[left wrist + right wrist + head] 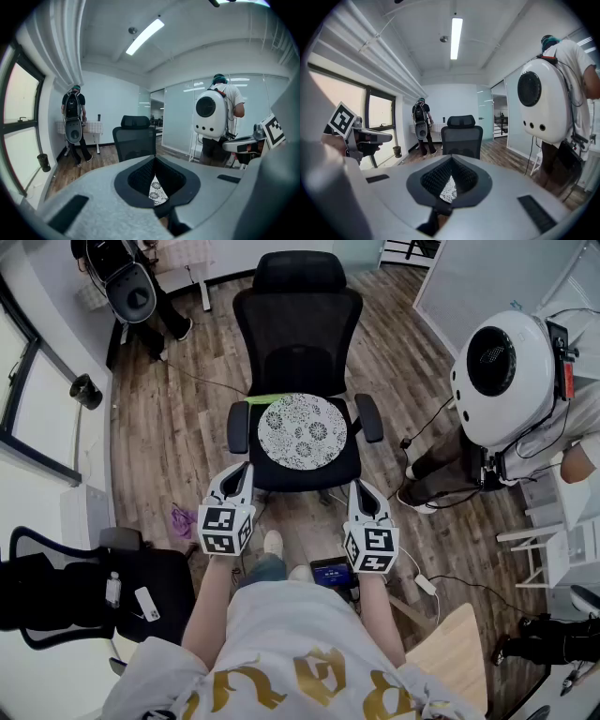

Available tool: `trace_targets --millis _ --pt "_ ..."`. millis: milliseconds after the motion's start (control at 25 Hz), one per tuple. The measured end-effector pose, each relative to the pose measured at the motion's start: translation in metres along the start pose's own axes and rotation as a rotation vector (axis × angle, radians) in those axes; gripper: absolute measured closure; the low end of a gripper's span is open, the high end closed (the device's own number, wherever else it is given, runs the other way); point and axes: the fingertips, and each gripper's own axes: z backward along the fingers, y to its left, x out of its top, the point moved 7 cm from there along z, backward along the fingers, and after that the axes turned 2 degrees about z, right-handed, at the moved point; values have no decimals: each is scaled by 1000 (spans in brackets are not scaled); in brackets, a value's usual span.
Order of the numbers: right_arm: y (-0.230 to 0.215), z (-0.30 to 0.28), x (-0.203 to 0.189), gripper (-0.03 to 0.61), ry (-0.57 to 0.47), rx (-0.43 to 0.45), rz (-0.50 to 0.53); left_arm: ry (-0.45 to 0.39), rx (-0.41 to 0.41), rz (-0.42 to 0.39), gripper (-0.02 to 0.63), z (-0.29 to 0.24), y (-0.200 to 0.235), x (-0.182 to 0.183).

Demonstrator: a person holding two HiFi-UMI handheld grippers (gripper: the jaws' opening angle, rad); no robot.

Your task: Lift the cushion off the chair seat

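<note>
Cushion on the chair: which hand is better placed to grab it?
Left, slightly. The left gripper sits nearer the cushion; the right gripper hangs farther back. Both have shut fingers, so either must open first.

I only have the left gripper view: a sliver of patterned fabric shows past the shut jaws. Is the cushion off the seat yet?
Observer: No. The head view shows the round patterned cushion lying flat on the office chair seat.
Reviewer: Where are the grippers?
Observer: The left gripper and right gripper are both short of the seat's front edge, apart from the cushion.
Reviewer: And the right jaws?
Observer: Together, nothing between them, per the right gripper view.
</note>
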Motion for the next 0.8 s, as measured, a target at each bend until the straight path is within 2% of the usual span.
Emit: trace_targets --millis 520,800 --pt "-1 -3 -1 568 -3 32 -7 -6 17 -11 604 6 2 1" --pt "-5 -13 -2 568 -4 61 -40 13 -11 -16 604 -7 0 -3"
